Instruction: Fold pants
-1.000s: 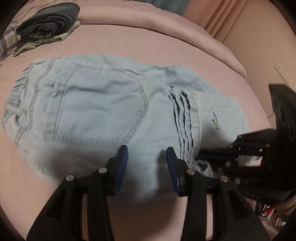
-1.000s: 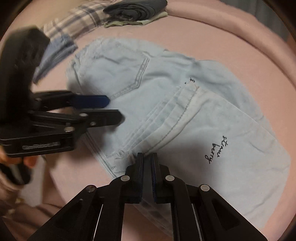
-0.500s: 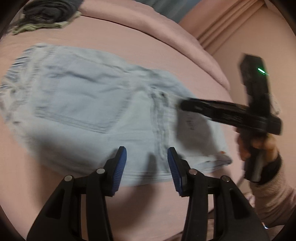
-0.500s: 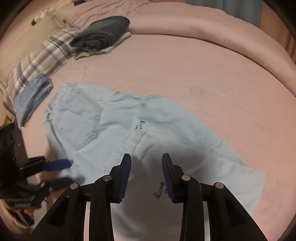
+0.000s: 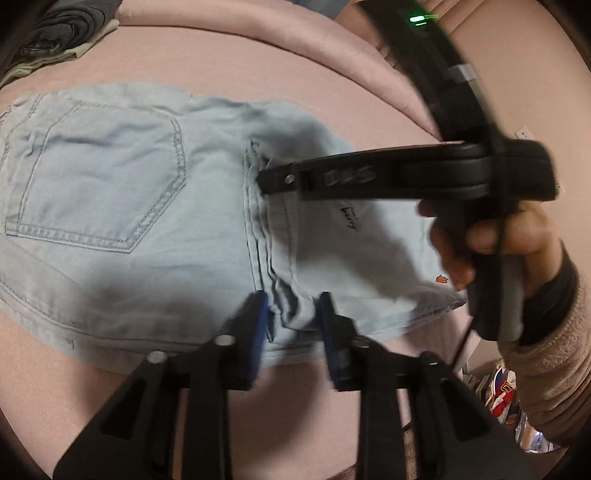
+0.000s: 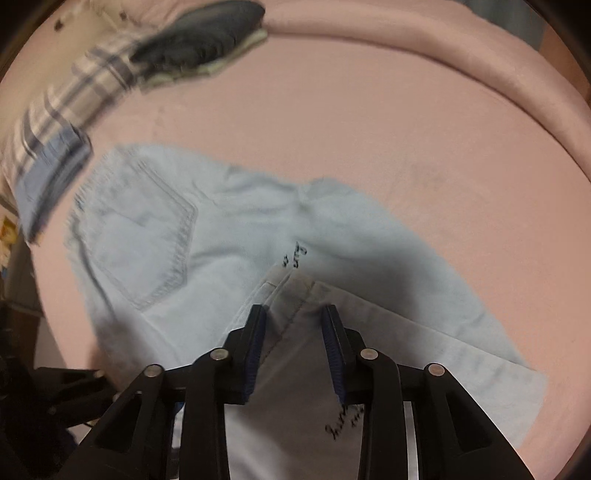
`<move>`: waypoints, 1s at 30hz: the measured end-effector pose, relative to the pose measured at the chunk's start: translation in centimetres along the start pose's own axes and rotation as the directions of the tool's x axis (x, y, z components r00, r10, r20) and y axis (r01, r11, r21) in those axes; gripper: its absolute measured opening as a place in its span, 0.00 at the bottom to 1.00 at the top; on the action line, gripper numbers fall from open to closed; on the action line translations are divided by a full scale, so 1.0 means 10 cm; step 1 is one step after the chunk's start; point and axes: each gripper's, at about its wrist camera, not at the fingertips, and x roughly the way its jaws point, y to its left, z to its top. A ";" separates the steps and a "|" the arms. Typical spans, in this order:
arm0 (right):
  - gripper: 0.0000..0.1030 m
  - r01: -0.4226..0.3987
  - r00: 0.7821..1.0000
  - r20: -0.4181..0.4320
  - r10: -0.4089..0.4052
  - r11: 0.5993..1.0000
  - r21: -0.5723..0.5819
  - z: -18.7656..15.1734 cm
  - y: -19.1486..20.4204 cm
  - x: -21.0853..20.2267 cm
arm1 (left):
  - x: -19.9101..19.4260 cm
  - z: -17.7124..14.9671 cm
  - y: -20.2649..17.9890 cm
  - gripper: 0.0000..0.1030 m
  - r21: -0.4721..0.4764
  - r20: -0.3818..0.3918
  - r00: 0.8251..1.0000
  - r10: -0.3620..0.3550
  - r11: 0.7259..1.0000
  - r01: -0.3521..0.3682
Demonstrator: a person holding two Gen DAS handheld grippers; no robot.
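Light blue denim pants [image 5: 147, 229] lie on a pink bed, folded, with the leg part laid over the seat; a back pocket faces up. My left gripper [image 5: 293, 314] is open, its fingers either side of the stacked hem edges at the near side of the pants. My right gripper [image 6: 293, 330] is open over the far end of the same fold edge on the pants [image 6: 221, 236]; it shows from the side in the left wrist view [image 5: 262, 181], held in a hand.
A dark folded garment stack [image 6: 199, 40] lies at the far side of the bed, also in the left wrist view [image 5: 62, 33]. A plaid cloth [image 6: 74, 99] and a blue folded piece [image 6: 48, 181] lie at the left. The bed [image 6: 369, 129] is pink.
My right gripper opened, let go of the fold and lifted, and now sits lower over the fold's far end. My left gripper moved right onto the hem edges.
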 end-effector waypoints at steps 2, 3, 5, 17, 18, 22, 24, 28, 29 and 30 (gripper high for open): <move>0.16 0.003 1.000 0.027 -0.003 1.000 0.001 0.04 0.04 -0.06 | -0.04 -0.01 0.00 0.14 0.002 0.014 1.000 0.009 1.000 -0.009; 0.14 -0.009 0.999 0.047 0.009 1.000 0.016 0.06 0.03 -0.11 | -0.06 -0.03 0.00 0.14 0.004 0.023 1.000 0.018 1.000 -0.018; 0.13 -0.061 0.994 0.097 0.057 0.997 0.037 0.07 0.00 -0.21 | -0.12 -0.06 0.03 0.14 0.009 0.039 0.998 0.052 0.999 -0.052; 0.47 -0.167 0.970 0.190 0.150 0.983 0.076 -0.11 -0.12 -0.55 | -0.57 -0.18 0.00 0.39 -0.015 0.080 0.995 0.051 0.999 -0.049; 0.47 -0.160 0.972 0.186 0.145 0.985 0.063 -0.14 -0.11 -0.59 | -0.60 -0.18 -0.03 0.38 -0.011 0.094 0.995 0.023 1.000 -0.022; 0.27 -0.057 0.992 0.108 0.060 0.998 -0.038 -0.19 0.02 -0.46 | -0.53 -0.10 -0.25 0.37 0.041 0.104 0.991 -0.089 0.996 0.085; 0.16 -0.016 0.997 0.075 0.022 0.997 -0.074 -0.21 0.04 -0.35 | -0.36 -0.08 -0.33 0.37 0.057 0.084 0.990 -0.112 0.993 0.107; 0.08 0.004 1.000 0.022 -0.001 0.989 -0.149 -0.20 0.13 -0.13 | -0.06 -0.14 -0.25 0.33 0.016 0.011 0.997 -0.076 0.997 0.076; 0.08 -0.012 1.000 0.026 0.016 0.987 -0.162 -0.17 0.17 -0.10 | -0.03 -0.16 -0.24 0.29 0.012 0.002 0.998 -0.059 0.998 0.059; 0.08 -0.009 0.999 0.030 0.014 0.985 -0.172 -0.13 0.21 -0.08 | -0.03 -0.22 -0.21 0.23 0.004 0.000 0.999 -0.047 0.999 0.047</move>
